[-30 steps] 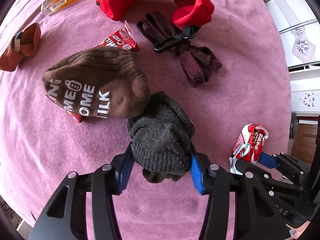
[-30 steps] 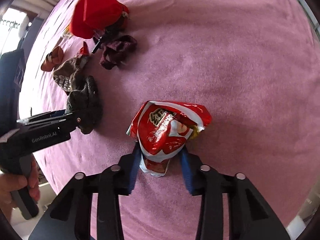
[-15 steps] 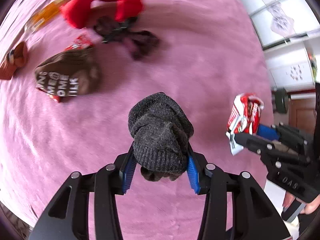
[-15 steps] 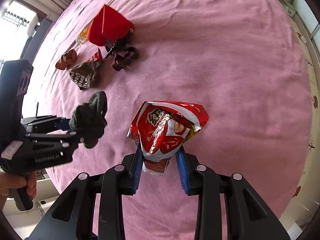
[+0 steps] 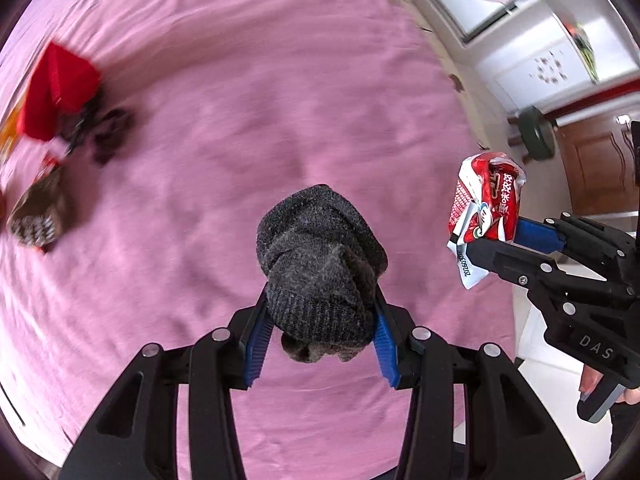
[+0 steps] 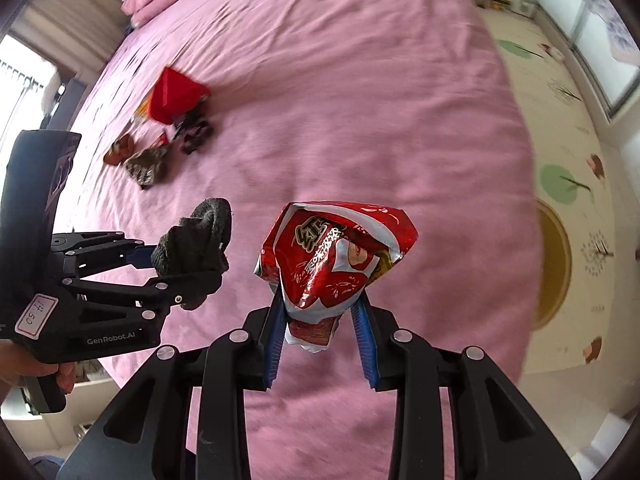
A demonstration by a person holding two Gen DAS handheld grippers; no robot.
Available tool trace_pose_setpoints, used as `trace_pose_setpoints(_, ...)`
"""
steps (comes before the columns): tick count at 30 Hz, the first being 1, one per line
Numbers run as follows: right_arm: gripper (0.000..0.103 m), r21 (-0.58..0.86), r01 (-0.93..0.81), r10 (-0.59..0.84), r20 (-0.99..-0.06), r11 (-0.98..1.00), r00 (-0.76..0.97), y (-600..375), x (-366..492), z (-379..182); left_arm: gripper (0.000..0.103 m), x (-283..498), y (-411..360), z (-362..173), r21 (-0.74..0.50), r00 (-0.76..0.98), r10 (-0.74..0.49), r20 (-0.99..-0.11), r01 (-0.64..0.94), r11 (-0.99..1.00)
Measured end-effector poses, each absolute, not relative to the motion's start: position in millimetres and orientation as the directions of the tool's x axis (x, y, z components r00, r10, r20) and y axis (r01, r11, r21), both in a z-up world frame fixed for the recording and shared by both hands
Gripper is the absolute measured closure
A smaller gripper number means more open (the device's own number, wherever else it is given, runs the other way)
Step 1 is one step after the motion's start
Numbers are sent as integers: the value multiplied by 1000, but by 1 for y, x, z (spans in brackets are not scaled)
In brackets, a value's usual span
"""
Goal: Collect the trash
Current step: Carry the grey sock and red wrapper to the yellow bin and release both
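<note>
My left gripper [image 5: 320,340] is shut on a dark grey sock [image 5: 320,264] and holds it well above the pink bed [image 5: 248,92]. It also shows in the right wrist view [image 6: 176,268] with the sock [image 6: 196,240]. My right gripper [image 6: 320,332] is shut on a crumpled red snack bag [image 6: 332,256], lifted off the bed. The bag also shows at the right of the left wrist view [image 5: 484,204], held by the right gripper [image 5: 516,240].
Far off on the bed lie a red cloth [image 6: 176,94], a dark red sock [image 6: 194,136], a brown printed sock [image 6: 146,166], a small red wrapper [image 6: 162,140] and an orange-brown sock [image 6: 120,150]. The patterned floor [image 6: 560,184] lies beyond the bed's right edge.
Both grippers have lifted up and back from the bed with the grey sock and the snack bag still held. The items left on the bed now look smaller and farther away.
</note>
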State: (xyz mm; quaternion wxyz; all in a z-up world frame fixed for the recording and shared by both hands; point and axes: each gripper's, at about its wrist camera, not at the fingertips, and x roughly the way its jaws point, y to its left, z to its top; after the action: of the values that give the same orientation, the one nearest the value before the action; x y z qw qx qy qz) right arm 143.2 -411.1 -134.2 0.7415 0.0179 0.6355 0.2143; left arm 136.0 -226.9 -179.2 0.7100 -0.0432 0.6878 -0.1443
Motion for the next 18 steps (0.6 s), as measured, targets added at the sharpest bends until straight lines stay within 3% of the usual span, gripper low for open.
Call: trace_pose_setpoints(18, 72, 282, -49, 286, -941, 958, 183, -586, 127, -136, 58, 158, -421, -171, -306, -55, -309, -949, 382, 872)
